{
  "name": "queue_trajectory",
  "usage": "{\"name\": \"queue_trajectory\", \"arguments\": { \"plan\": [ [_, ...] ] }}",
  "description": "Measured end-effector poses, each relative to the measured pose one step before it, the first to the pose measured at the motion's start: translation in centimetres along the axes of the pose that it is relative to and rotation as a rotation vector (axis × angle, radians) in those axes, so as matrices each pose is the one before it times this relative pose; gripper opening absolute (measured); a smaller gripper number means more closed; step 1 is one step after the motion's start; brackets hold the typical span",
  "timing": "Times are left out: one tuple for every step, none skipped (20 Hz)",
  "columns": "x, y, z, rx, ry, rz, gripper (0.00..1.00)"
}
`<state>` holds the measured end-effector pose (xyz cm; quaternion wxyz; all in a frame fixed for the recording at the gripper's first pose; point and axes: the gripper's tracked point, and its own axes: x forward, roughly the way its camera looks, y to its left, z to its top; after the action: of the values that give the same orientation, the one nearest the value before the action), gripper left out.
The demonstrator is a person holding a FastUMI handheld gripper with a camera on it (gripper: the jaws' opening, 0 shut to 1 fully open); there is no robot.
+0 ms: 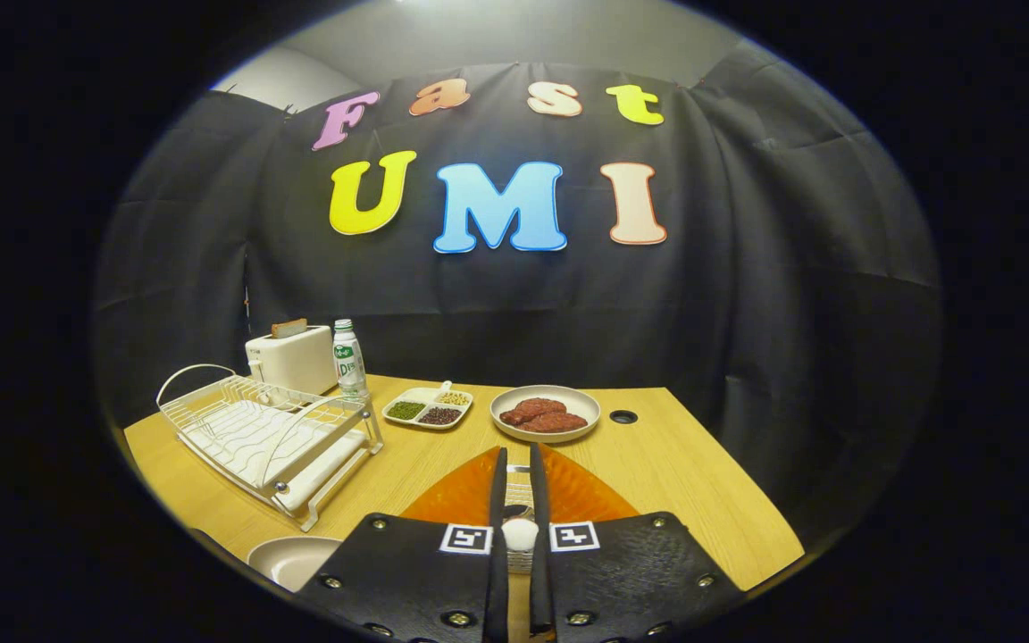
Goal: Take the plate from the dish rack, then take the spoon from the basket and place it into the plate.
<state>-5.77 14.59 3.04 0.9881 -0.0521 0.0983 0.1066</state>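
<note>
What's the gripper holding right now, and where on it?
The gripper is nearly shut on the white-handled spoon, fingers pressing its handle on both sides, over the orange mesh basket. The spoon's bowl is hidden.

- Table: dish rack on its left part.
- Toaster behind the rack, against the booth wall; bottle just right of the toaster.
- Divided tray right of the bottle; bowl of food right of the tray.
- Hole in the tabletop just right of the bowl.
- Basket near, under the gripper; fingers nearly together, a spoon handle between them.
- Plate on the table, left of the gripper, in front of the rack.
</note>
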Motion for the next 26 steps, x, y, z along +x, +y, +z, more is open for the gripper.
{"name": "queue_trajectory", "arguments": {
  "plan": [
    [-0.612,0.144,0.867,-0.00325,-0.00445,-0.00302,0.09],
    [-0.401,0.098,0.961,0.00018,-0.00339,-0.00265,0.09],
    [-0.568,0.037,0.729,-0.00003,-0.00172,-0.00286,0.09],
    [-0.553,-0.031,0.816,0.00126,-0.00033,-0.00258,0.09],
    [-0.397,0.076,0.536,0.00306,0.00513,0.00007,0.09],
    [-0.499,0.052,0.617,0.00132,0.00292,-0.00068,0.09],
    [-0.288,0.102,0.511,-0.00032,0.00361,0.00013,0.09],
    [-0.417,0.012,0.312,-0.00358,0.01209,-0.00308,0.09],
    [-0.454,0.06,0.129,0.00268,0.01159,-0.00025,0.09],
    [-0.426,0.185,0.31,0.01115,0.01115,-0.00056,0.09],
    [-0.355,0.25,0.212,0.01113,0.0098,0.00277,0.09],
    [-0.426,0.166,0.222,0.00585,0.01028,0.00037,0.09],
    [-0.337,0.09,0.26,-0.00218,0.00528,-0.00172,0.09],
    [-0.344,0.107,0.202,-0.00011,0.003,0.00441,0.09],
    [-0.123,0.275,0.009,-0.00567,0.00906,0.00466,0.09],
    [-0.236,0.118,-0.214,-0.0084,0.01575,0.00888,0.09],
    [-0.14,0.161,0.086,-0.01264,0.0041,0.00556,0.09],
    [-0.118,-0.202,0.192,-0.01355,0.00011,-0.00283,0.09],
    [-0.158,0.16,-0.124,-0.00656,0.00455,0.00214,0.09],
    [-0.133,0.172,-0.365,-0.00164,0.01017,-0.00002,0.09],
    [-0.165,0.179,-0.557,-0.00113,0.01314,-0.00006,0.09],
    [-0.098,0.34,-0.633,0.0029,0.01791,0.00492,0.09],
    [-0.047,0.509,-0.767,0.00638,0.01895,0.0098,0.09],
    [-0.133,0.513,-0.627,-0.00045,0.01725,0.01232,0.09],
    [-0.066,0.41,-0.709,-0.00083,0.01889,0.00986,0.09],
    [-0.077,0.651,-0.621,0.00196,0.02253,0.01724,0.09]
  ]
}}
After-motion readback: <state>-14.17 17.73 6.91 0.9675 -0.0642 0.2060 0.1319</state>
